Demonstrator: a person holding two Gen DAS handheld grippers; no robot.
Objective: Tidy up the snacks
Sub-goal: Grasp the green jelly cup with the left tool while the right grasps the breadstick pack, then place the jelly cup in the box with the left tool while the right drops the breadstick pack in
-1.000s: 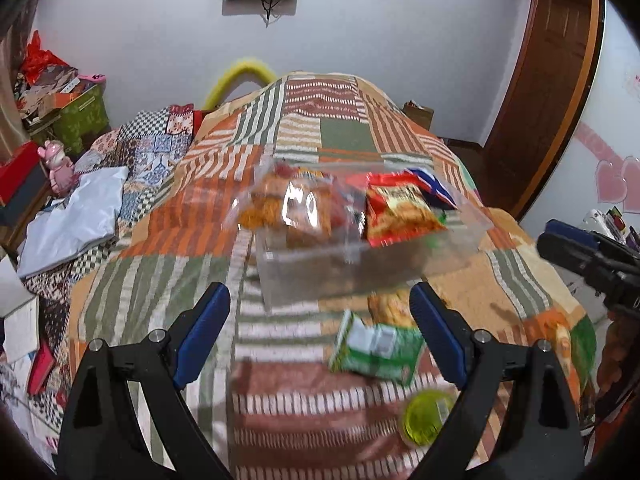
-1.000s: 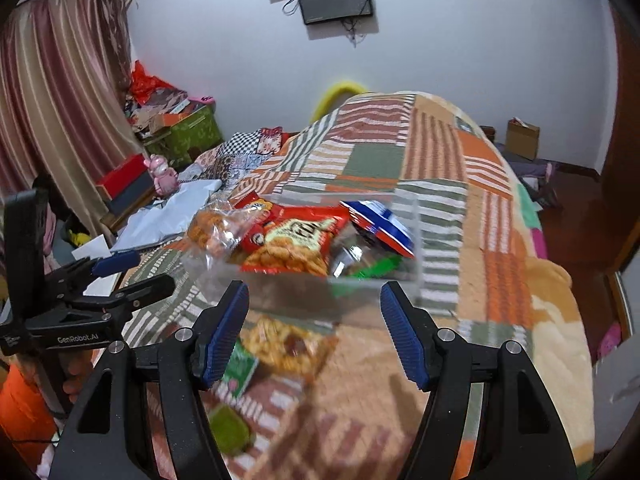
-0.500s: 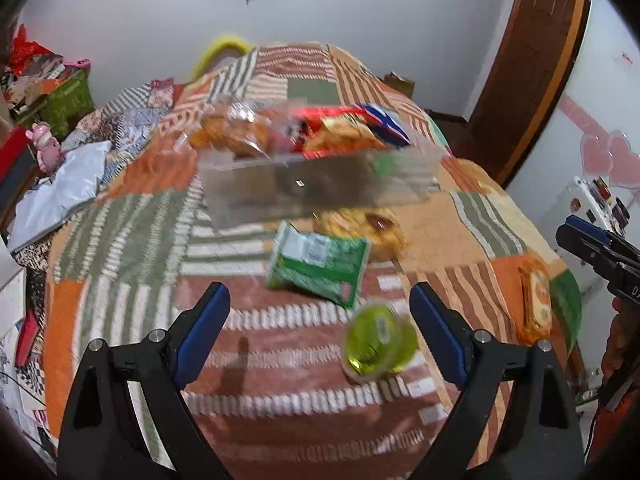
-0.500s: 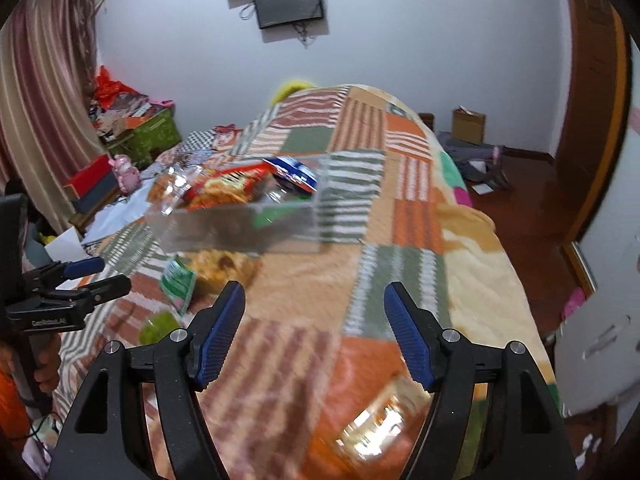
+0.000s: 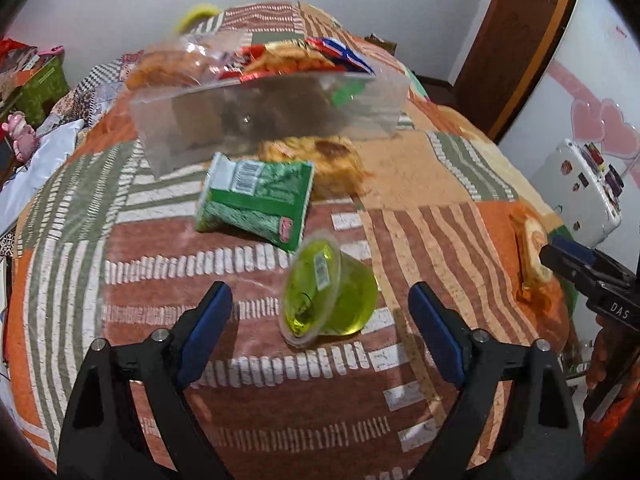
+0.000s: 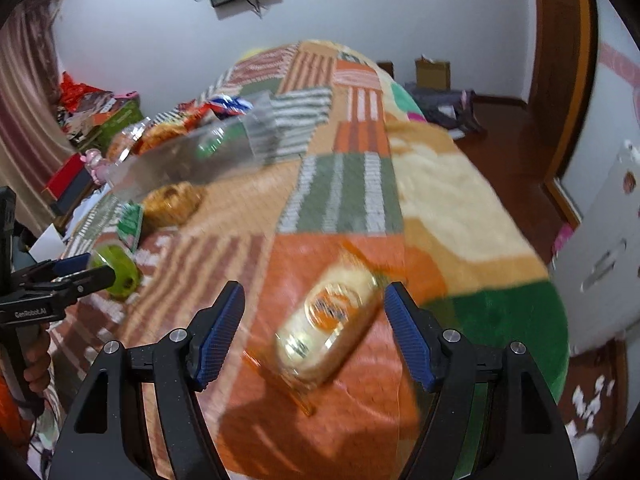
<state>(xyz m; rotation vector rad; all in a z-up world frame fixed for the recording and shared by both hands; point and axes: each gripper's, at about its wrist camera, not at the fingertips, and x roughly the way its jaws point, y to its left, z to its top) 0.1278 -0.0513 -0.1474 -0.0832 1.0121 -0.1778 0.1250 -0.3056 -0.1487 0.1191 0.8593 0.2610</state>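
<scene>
A clear plastic bin (image 5: 272, 120) holding several snack bags sits on the patchwork bed. In front of it lie a green snack bag (image 5: 260, 196), a golden pastry pack (image 5: 320, 160) and a green jelly cup (image 5: 328, 296) on its side. My left gripper (image 5: 320, 328) is open, its fingers either side of the jelly cup. My right gripper (image 6: 316, 332) is open over an orange-and-clear wrapped snack (image 6: 328, 320), blurred by motion. That snack also shows in the left wrist view (image 5: 532, 252), at the bed's right edge. The bin (image 6: 188, 160) shows far left in the right wrist view.
The bed's quilt (image 5: 200, 360) fills both views. A white cabinet (image 6: 600, 264) stands right of the bed, a wooden door (image 5: 512, 48) behind it. Clutter and boxes (image 6: 100, 116) line the left wall, with a pink toy (image 5: 20, 132) there.
Both grippers have dropped lower and nearer the bed. The left now straddles the jelly cup; the right has swung right and down over the orange wrapped snack. Both stay open.
</scene>
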